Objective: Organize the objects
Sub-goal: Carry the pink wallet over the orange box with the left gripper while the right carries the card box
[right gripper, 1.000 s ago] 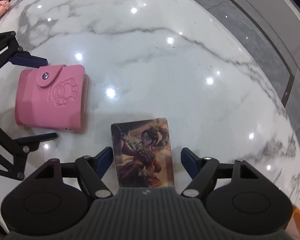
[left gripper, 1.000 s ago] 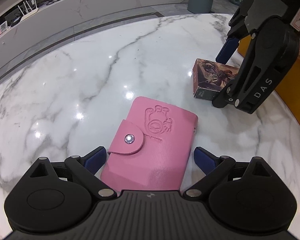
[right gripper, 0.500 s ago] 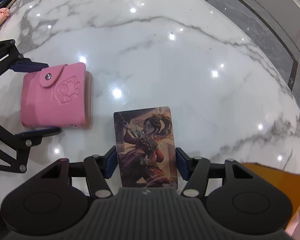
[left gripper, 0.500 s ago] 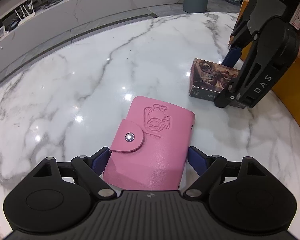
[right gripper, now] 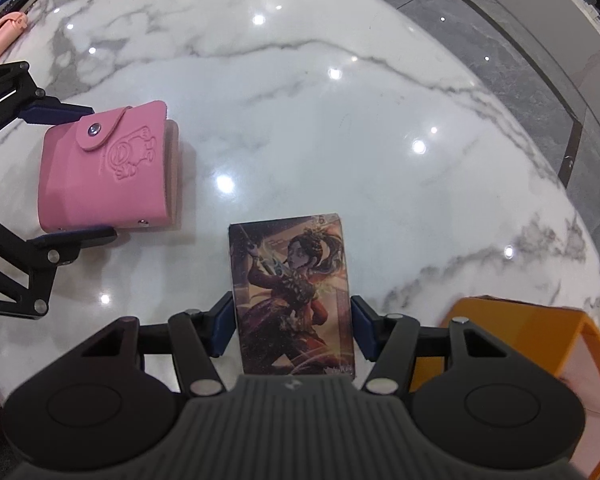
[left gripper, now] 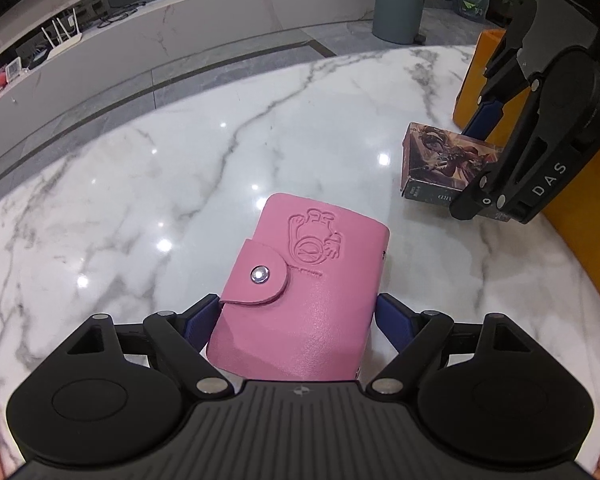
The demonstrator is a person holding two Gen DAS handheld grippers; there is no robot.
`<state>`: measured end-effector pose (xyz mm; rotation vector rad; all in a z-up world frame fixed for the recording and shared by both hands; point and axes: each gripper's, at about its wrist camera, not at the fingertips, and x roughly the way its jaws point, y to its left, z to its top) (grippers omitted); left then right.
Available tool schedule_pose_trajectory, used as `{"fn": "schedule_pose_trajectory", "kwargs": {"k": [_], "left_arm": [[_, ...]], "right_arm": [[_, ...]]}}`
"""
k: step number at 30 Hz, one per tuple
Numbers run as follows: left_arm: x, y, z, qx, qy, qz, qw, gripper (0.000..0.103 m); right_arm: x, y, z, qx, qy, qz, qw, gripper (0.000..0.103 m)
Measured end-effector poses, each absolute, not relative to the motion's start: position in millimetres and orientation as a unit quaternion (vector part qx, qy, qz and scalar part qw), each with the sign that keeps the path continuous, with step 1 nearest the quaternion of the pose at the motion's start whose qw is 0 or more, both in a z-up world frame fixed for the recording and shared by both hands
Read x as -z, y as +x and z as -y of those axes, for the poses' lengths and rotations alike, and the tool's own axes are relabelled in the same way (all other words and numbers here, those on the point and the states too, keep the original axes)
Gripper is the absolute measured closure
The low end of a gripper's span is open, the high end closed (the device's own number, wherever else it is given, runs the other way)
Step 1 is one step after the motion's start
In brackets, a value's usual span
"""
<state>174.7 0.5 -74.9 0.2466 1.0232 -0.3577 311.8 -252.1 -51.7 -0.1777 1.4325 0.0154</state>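
The pink card wallet (left gripper: pixel 304 300) serves as the landmark on the marble table (left gripper: pixel 180 160): the left gripper (left gripper: pixel 300 316) has its jaws clamped on the wallet's two long sides, near the snap flap. Just beside the wallet, toward the orange box (right gripper: pixel 540 344), the card box (right gripper: pixel 294 292) with the painted figure sits between the jaws of the right gripper (right gripper: pixel 294 328), whose blue pads press its long edges and appear to hold it just clear of the marble. The wallet looks soft and padded, likely to give under pressure, so a hold across its middle seems safest. The card box looks light, stiff and glossy, so it may slip; squeezing the narrow sides low down should keep it square.
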Motion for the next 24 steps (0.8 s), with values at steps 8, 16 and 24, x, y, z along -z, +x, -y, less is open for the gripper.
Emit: {"fn": "schedule_pose_trajectory", "kwargs": {"k": [8,16,24], "left_arm": [[26,164,3,0.161,0.127,-0.455,0.866,0.006],[-21,152,16,0.156,0.139,-0.425,0.881,0.006],[-67,137,42,0.162,0.155,-0.388,0.894,0.006]], "right_arm": [[0,299,251,-0.007,-0.103,-0.636,0.765,0.042],[-52,278,238,0.002,-0.126,-0.612,0.781,0.042],[-108,244,233,0.015,-0.145,-0.585,0.798,0.042]]}}
